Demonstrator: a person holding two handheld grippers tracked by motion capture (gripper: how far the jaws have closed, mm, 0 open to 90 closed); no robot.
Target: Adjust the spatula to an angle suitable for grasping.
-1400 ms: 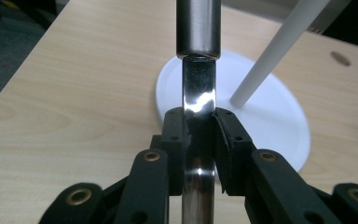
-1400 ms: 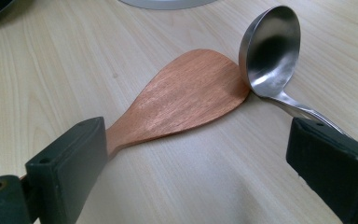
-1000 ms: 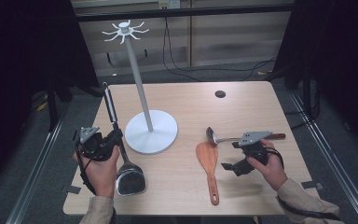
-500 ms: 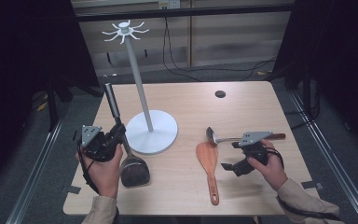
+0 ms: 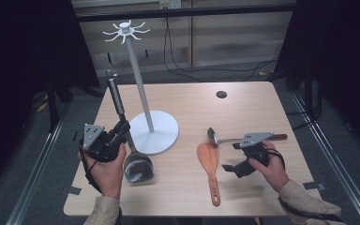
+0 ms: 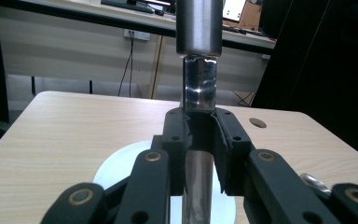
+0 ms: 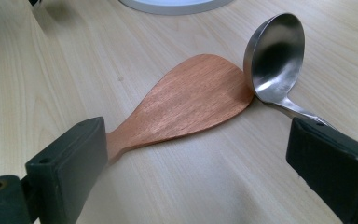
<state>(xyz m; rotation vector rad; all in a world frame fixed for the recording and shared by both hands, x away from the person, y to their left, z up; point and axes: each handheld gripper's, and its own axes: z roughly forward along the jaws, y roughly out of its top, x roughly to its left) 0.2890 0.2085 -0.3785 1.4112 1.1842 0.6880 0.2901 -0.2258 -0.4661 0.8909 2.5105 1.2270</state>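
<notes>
My left gripper [image 5: 122, 132] [image 6: 200, 135] is shut on the shaft of a steel utensil [image 5: 117, 101] [image 6: 198, 28]. The utensil stands handle-up, tilted slightly left, with its broad metal head [image 5: 138, 168] down on the table near the front left. Just right of it stands a white hook stand [image 5: 154, 133] with a tall pole and a ring of hooks [image 5: 125, 32] on top. My right gripper [image 5: 231, 157] [image 7: 200, 163] is open, low over the table. A wooden spatula [image 5: 209, 161] [image 7: 191, 100] and a steel spoon [image 5: 213, 135] [image 7: 275, 51] lie in front of its jaws, touching each other.
The wooden table [image 5: 243, 108] has a small dark round hole [image 5: 221, 94] near its far edge. Cables trail on the floor behind it. Metal rails run along both sides. The stand's base [image 6: 116, 163] shows behind the left jaws.
The left gripper has carried the steel utensil a little right toward the stand, and its handle stands more upright. The right gripper has not moved.
</notes>
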